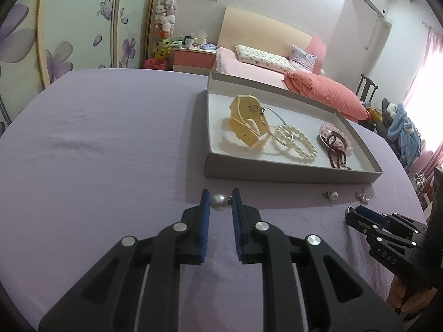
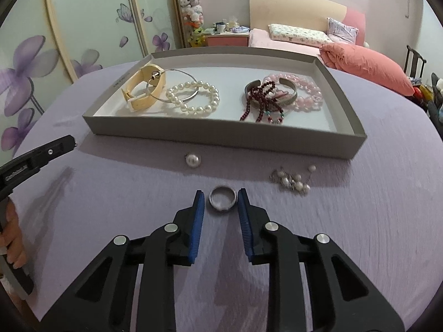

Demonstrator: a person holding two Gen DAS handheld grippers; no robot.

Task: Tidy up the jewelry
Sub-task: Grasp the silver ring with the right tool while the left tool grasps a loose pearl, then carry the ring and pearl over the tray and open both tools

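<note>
My left gripper (image 1: pixel 220 200) is shut on a pearl earring (image 1: pixel 219 202), held just above the purple cloth, in front of the grey tray (image 1: pixel 277 172). In the right wrist view my right gripper (image 2: pixel 221 199) stands low over the cloth with a silver ring (image 2: pixel 223 200) between its blue pads (image 2: pixel 198 221). A thin gap shows at the left pad, so the jaws read as open. A second pearl earring (image 2: pixel 192 160) and a cluster of pearl earrings (image 2: pixel 290 179) lie in front of the tray (image 2: pixel 221 138).
The tray holds a yellow watch (image 2: pixel 144 88), a silver hoop (image 2: pixel 173 85), a pearl bracelet (image 2: pixel 193 96), a pink bead bracelet (image 2: pixel 304 91), a silver cuff (image 2: pixel 272 94) and dark red beads (image 2: pixel 260 102). Beyond the table are a bed and a wardrobe.
</note>
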